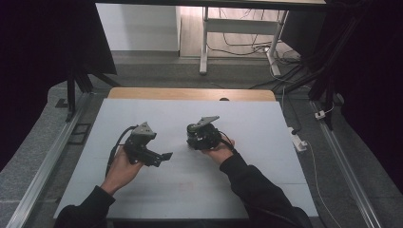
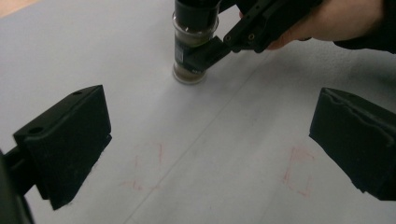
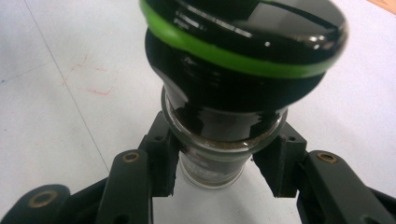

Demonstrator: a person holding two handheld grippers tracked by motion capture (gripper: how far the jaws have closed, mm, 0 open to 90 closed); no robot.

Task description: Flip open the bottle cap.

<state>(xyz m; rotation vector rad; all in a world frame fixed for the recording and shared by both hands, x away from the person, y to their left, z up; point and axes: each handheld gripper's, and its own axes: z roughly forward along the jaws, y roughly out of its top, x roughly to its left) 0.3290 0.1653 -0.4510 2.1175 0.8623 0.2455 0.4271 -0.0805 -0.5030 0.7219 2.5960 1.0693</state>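
One jar is the whole story here, a small glass spice grinder with a black cap ringed in green, standing upright on the white table toward the middle. The right gripper has its jaws set on either side of the glass body just under the cap, pads pressed against the glass as far as its own view shows, so I call that clamped on the jar. From the left gripper view, the jar's base looks to be sitting on the table, though whether it is bearing weight or just lifting off I can't tell. The left gripper hangs well apart from the jar, jaws spread wide with nothing between them, pointed toward the action over faint red pencil marks on the surface. So the grasp looks done; the carry, the twist or the hand-over, whichever comes, is all still ahead, and the left side hasn't joined in yet.
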